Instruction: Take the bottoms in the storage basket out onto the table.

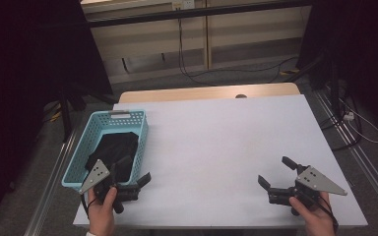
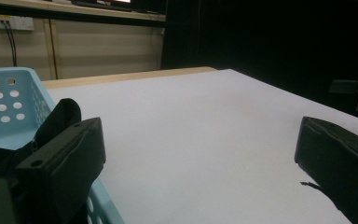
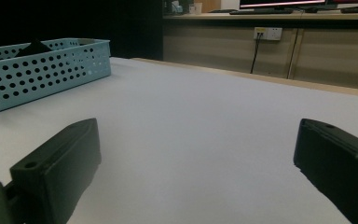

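A light blue perforated basket [image 1: 94,127] stands at the table's left side with a black cloth [image 1: 114,147] lying inside it. My left gripper [image 1: 134,170] rests at the basket's near right corner, open, one jaw over the basket and the other over the table, nothing between them. In the left gripper view the basket [image 2: 7,100] and a fold of the black cloth [image 2: 61,114] show beside the left jaw. My right gripper [image 1: 276,172] sits near the table's front right, open and empty, pointing left. The right gripper view shows the basket [image 3: 42,70] far off to the left.
The white table top [image 1: 216,142] has a wooden strip along its far edge. Beyond it are a wall panel and hanging cables [image 1: 187,59]. Dark stands flank the table on both sides.
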